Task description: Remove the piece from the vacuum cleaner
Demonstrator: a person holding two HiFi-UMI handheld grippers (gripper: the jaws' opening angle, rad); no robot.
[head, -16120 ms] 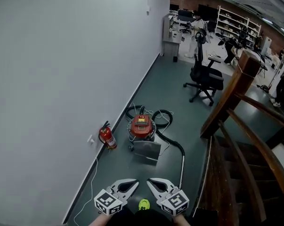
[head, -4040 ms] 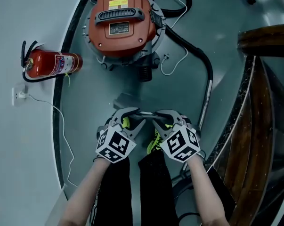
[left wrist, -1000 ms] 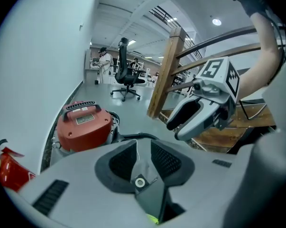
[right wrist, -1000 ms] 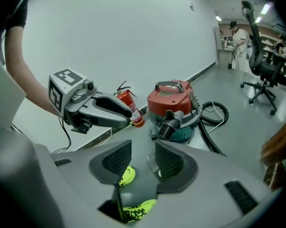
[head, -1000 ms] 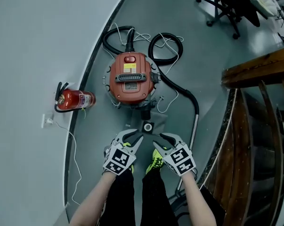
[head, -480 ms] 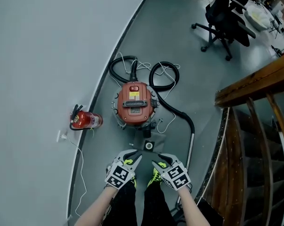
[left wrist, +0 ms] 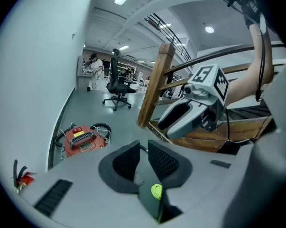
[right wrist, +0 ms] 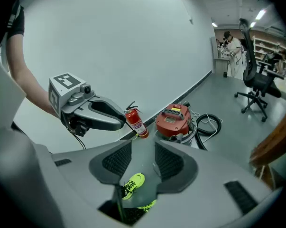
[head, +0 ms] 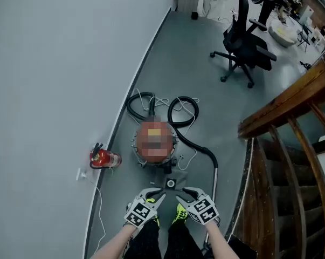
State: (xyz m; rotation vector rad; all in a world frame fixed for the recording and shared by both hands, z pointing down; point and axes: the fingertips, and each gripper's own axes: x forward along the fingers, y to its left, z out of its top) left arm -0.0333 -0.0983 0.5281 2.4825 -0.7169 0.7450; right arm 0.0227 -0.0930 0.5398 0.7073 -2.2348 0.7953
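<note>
Floor: smooth grey floor (head: 205,85).
Vacuum: round red canister vacuum cleaner (right wrist: 173,119), with a black hose (head: 182,110) coiled at its 12 o'clock.
Left gripper (left wrist: 143,147): fingers (left wrist: 125,163) released, just been narrowing, nothing between.
Right gripper (right wrist: 143,148): fingers (right wrist: 119,161) released, wider, empty.
Piece: small square grey piece with a dark round centre (head: 171,183), lying on the floor at the vacuum's 6 o'clock. It looks light and rigid; pinch opposite edges.

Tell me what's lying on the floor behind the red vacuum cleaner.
Loops of black hose and tangled thin white cable lie behind the vacuum cleaner. The floor right against its back is covered by its body.
</note>
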